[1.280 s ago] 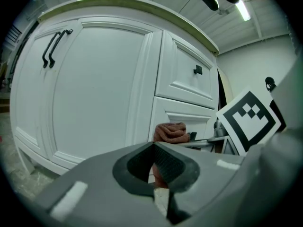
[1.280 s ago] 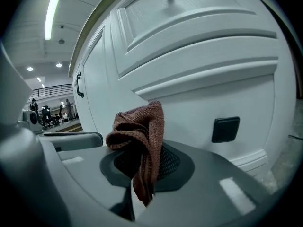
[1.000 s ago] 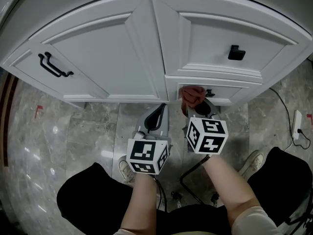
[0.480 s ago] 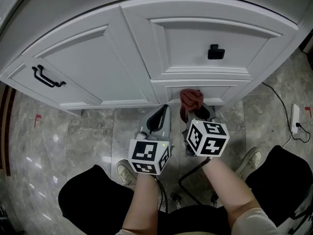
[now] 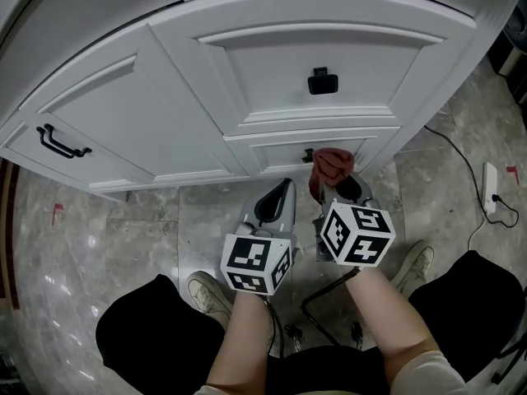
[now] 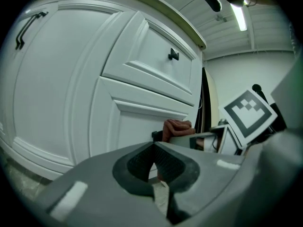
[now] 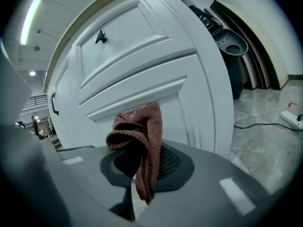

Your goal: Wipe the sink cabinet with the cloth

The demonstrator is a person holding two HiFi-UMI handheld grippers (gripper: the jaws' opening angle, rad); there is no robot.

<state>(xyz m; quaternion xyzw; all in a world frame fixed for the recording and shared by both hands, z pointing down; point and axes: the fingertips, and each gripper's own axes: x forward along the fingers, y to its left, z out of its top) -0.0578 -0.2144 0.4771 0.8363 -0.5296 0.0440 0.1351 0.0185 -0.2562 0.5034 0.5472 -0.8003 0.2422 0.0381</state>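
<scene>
Counting up: two grippers, one cloth point(image 7: 139, 136), one white sink cabinet point(image 5: 272, 64). Three dark handles on the cabinet front: a bar pull point(image 5: 62, 142) on the left door, a square knob point(image 5: 323, 81) on the upper drawer, a small knob point(image 5: 307, 154) on the lower drawer.

Over to the right gripper point(image 7: 141, 181): clamped hard on the reddish-brown cloth, pinching its lower end between the pads. Standing up out of the jaws, that cloth, long axis in line with the gripper and aimed at the cabinet. Free end bunched and flopping over to the left in the right gripper view. From the head view, placed at the lower drawer front, just right of the small knob. Touching the panel or just short of it? Impossible to call.

Now the left gripper point(image 6: 154, 169): squeezed closed on nothing, pads together. Pointing at the same lower part of the cabinet, just beside its partner, tips well short of the panel.

Down below, grey marble floor point(image 5: 123, 220). Two pale shoes, one point(image 5: 206, 290) left, one point(image 5: 418, 262) right. One power strip point(image 5: 492, 189) off at the right edge.
</scene>
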